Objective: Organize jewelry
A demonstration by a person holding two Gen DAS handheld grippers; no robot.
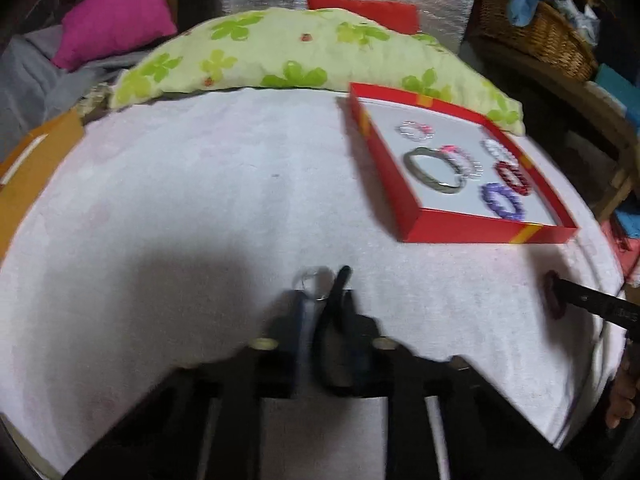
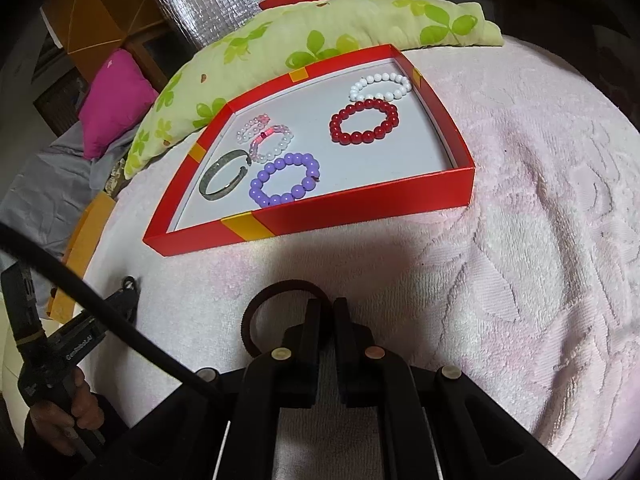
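A shallow red box (image 2: 360, 208) lies on the pink towel and holds several bracelets: purple beads (image 2: 285, 179), red beads (image 2: 364, 121), white beads (image 2: 380, 86), pink-white beads (image 2: 271, 142) and a metal bangle (image 2: 222, 176). The box also shows in the left wrist view (image 1: 472, 230). My right gripper (image 2: 326, 304) is shut on a dark maroon bangle (image 2: 256, 312) just above the towel, in front of the box. My left gripper (image 1: 324, 286) is shut on a clear ring-like bracelet (image 1: 314, 282), left of the box; the view is blurred.
A green floral pillow (image 1: 280, 56) lies behind the box. A pink cushion (image 1: 116, 12) and orange cardboard (image 1: 28, 176) are at the left, a wicker basket (image 1: 536, 36) at the back right. The towel (image 2: 540, 240) covers a round table.
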